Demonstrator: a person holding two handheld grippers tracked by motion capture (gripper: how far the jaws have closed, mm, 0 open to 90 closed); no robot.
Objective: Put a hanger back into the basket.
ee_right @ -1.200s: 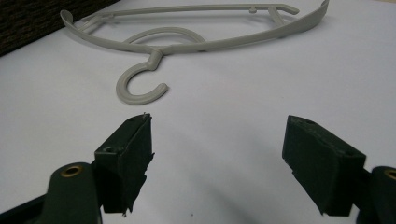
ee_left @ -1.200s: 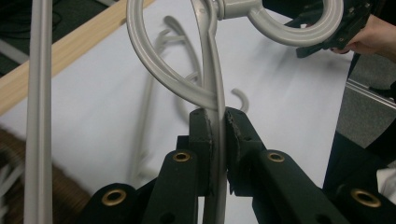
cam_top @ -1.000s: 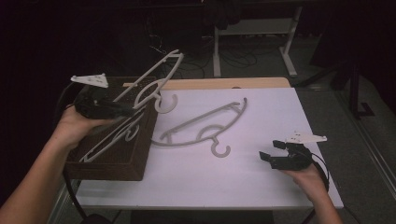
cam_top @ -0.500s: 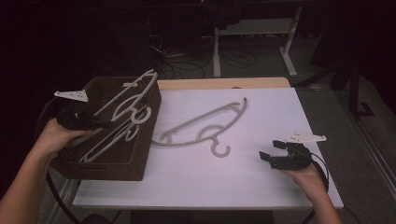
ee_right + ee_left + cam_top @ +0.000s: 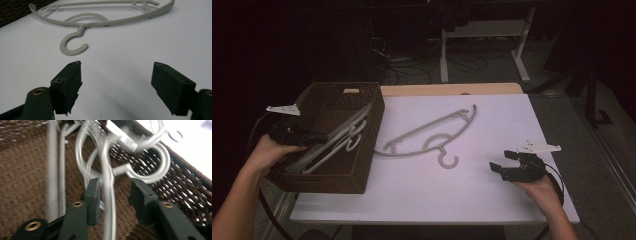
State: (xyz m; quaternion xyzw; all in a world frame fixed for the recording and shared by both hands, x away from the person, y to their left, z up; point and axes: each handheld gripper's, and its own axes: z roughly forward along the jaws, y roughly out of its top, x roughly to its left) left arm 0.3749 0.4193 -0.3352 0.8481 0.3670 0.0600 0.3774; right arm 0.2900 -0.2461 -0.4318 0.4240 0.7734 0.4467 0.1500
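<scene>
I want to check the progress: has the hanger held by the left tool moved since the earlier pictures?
Yes. The hanger has come down from above the basket into it, while the table hanger stayed put. The left tool has just been opening around it.

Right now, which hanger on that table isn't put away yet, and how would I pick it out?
Start at the white table, with the brown woven basket at its left end. Right of the basket, one pale grey hanger lies flat on the tabletop, hook toward the person. The other hangers lie inside the basket.
</scene>
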